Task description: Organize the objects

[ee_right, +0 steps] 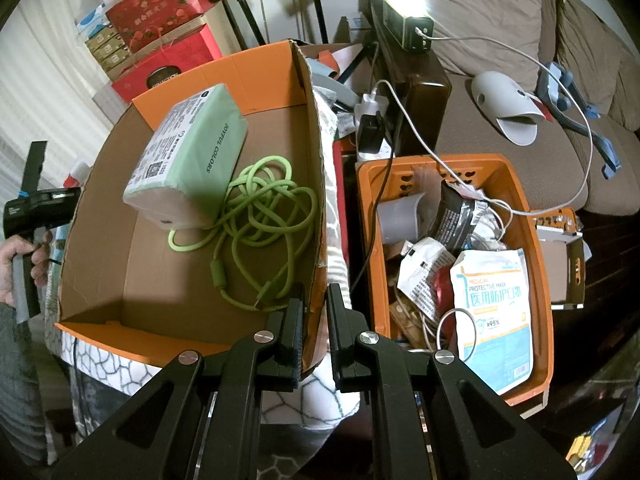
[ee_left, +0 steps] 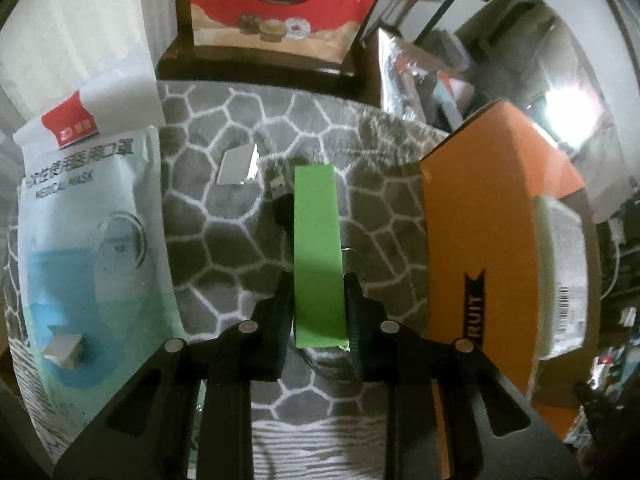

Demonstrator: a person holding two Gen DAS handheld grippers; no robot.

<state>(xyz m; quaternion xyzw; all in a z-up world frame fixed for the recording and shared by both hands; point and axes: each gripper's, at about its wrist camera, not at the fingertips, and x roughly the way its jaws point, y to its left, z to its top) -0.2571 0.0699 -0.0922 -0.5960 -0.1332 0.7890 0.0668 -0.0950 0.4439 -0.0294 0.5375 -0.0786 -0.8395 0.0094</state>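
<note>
My left gripper (ee_left: 318,280) is shut on a flat green box (ee_left: 318,248) and holds it above the grey patterned blanket (ee_left: 224,220). The orange cardboard box (ee_left: 480,240) stands just right of it. In the right wrist view my right gripper (ee_right: 316,292) is shut on the right wall of the orange cardboard box (ee_right: 316,152). Inside the box lie a pale green tissue pack (ee_right: 188,156) and a coiled green cable (ee_right: 264,216). The left gripper (ee_right: 36,200) and the hand holding it show at the far left.
A medical mask bag (ee_left: 92,240), a small white card (ee_left: 236,166) and a black USB cable (ee_left: 280,196) lie on the blanket. A red gift bag (ee_left: 280,4) stands behind. An orange basket (ee_right: 536,240) of masks and packets sits right of the box, beside a sofa (ee_right: 520,60).
</note>
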